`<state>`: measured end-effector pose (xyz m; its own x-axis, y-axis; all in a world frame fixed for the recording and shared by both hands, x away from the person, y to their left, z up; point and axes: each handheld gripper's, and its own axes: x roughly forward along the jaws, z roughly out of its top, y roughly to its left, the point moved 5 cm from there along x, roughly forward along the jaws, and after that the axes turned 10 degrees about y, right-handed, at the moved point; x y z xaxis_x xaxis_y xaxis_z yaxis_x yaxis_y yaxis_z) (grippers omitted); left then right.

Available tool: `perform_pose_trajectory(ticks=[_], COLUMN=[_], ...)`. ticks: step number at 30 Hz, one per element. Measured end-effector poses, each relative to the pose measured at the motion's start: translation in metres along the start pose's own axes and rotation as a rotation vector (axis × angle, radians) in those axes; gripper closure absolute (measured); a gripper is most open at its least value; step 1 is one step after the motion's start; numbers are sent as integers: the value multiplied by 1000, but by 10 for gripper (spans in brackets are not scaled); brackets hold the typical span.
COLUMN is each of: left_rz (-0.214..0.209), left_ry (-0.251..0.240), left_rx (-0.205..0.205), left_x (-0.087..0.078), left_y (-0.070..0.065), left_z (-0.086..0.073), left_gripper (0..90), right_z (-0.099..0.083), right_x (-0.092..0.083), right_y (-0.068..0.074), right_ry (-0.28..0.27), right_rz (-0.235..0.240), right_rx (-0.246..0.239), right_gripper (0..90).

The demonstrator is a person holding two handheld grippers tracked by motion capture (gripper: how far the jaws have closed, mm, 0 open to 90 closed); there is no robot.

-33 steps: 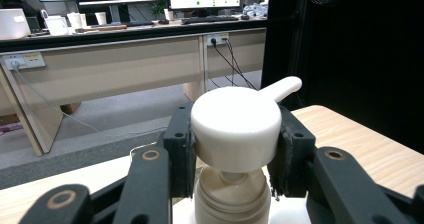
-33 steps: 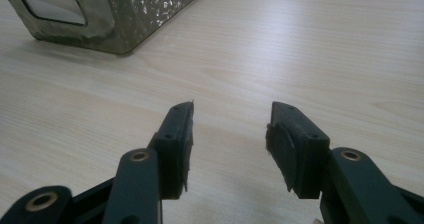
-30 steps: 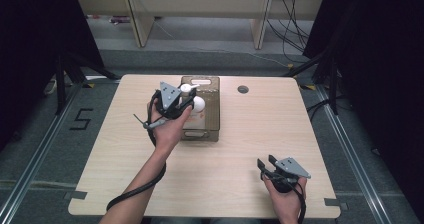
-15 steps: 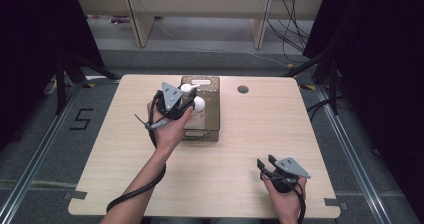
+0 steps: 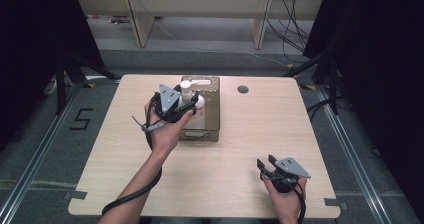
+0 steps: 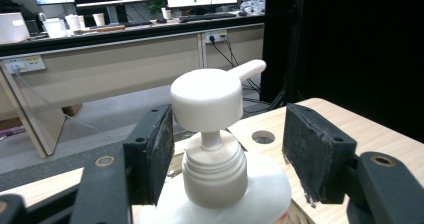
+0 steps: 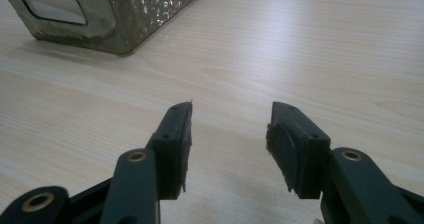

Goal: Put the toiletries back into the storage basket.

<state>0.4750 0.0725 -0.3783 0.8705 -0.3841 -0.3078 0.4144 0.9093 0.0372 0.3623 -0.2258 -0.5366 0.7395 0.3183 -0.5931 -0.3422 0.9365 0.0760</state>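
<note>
The white pump bottle [image 5: 191, 100] stands in the dark tray [image 5: 212, 129] at the surface's twelve o'clock, apparently delivered; the left tongs [image 6: 227, 151] have just opened off its pump head, while the right tongs [image 7: 230, 149] rest parted, empty, at five o'clock.

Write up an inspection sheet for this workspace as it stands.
Surface: wooden table, with a round hole.
Job's things: white pump bottle upright in the smoked plastic basket.
Clutter: nothing seen.
Grippers: left gripper has just been opening; the bottle's neck stands between its fingers, right pad clear of it. Right gripper open, low over bare table.
Cables: black cable trailing from the left gripper.
Surroundings: desk with monitors, grey floor, dark curtains.
</note>
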Motion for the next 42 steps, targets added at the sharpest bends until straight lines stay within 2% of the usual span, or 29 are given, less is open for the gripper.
perform_pose_trajectory(ticks=[1,2,3,6,9,10,11,12,14,16,17,18,19,20,21,22,25,27,28,32,33,37,42], left_rz=[-16,-23,-33,-40,-47,-51,-56,-57,-55,-61,-67,-78,-85,-84,-84,-85,-86,-88,-90,-88,-99,-102,-97], left_ry=[12,13,12,16,15,15,18,20,24,27,23,13,5,-1,-3,-6,-6,-7,-11,-12,-13,-4,11], left_rx=[-14,-20,-33,-36,-44,-46,-47,-49,-45,-41,-44,-45,-37,-31,-31,-31,-19,-14,-10,-3,-2,2,-20], left_x=[-4,-5,-7,-10,-16,-17,-19,-20,-24,-28,-29,-31,-33,-35,-36,-38,-43,-46,-49,-54,-56,-58,-62], left_y=[0,0,1,3,6,8,10,11,15,18,19,20,22,24,25,26,29,30,32,37,40,47,56], left_z=[-3,-4,-5,-7,-10,-11,-12,-14,-17,-21,-23,-24,-25,-26,-27,-28,-32,-35,-38,-43,-48,-57,-76], left_gripper=[360,359,357,354,354,354,354,356,356,357,356,356,355,355,355,355,353,351,351,350,347,340,340], right_z=[0,-1,-1,0,0,0,0,-1,-1,-1,0,0,-1,0,0,0,-1,-2,-1,-1,0,1,0], right_x=[-1,-2,-1,1,0,-1,-1,-2,-2,-2,-1,-1,-2,-1,-1,0,-2,-2,-2,-2,-1,-1,-1], right_y=[-2,1,0,0,1,-2,-2,2,1,1,-1,-1,2,-3,-3,1,0,2,1,1,-2,-2,-1], right_ry=[5,18,14,-5,0,2,1,19,16,14,5,5,21,2,2,1,14,27,14,13,0,-2,9], right_rz=[-15,-2,-5,5,3,-4,-2,2,-1,1,-3,-3,2,-16,-16,4,-5,0,-1,1,0,0,2], right_rx=[-20,16,6,-9,7,-22,-21,37,18,18,-4,-3,39,-28,-28,16,10,45,25,19,-19,-22,-19], right_gripper=[521,521,521,520,518,517,517,516,516,516,516,516,516,517,517,517,516,517,517,517,517,518,518])
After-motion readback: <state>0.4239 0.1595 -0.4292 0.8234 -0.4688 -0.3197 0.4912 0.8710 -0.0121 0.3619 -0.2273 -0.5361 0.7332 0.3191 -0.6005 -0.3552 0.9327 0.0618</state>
